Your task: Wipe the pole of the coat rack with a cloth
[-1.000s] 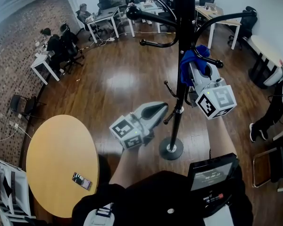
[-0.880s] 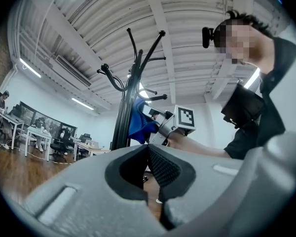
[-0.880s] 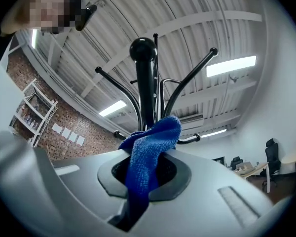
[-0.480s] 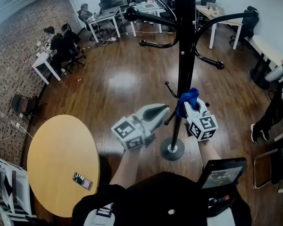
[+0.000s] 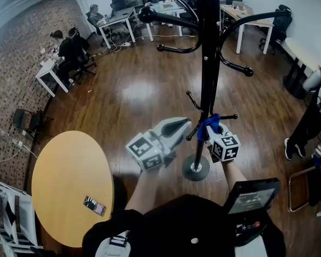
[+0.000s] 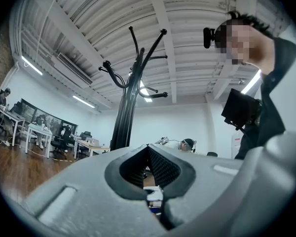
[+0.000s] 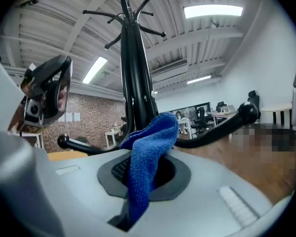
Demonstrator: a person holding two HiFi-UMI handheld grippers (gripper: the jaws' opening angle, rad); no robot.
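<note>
Cloth (image 5: 207,125): one, against pole (image 5: 208,63).
Right gripper (image 5: 213,130): clamps cloth, pole's 3 o'clock.
Left gripper (image 5: 185,123): jaws together, empty, 9 o'clock.

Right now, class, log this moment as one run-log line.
right gripper: shut on blue cloth | cloth: against coat rack pole, by low hooks | left gripper: shut, empty, beside pole

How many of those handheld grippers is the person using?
2: the left gripper, shut and empty, left of the coat rack pole; the right gripper, holding a blue cloth at the pole.
</note>
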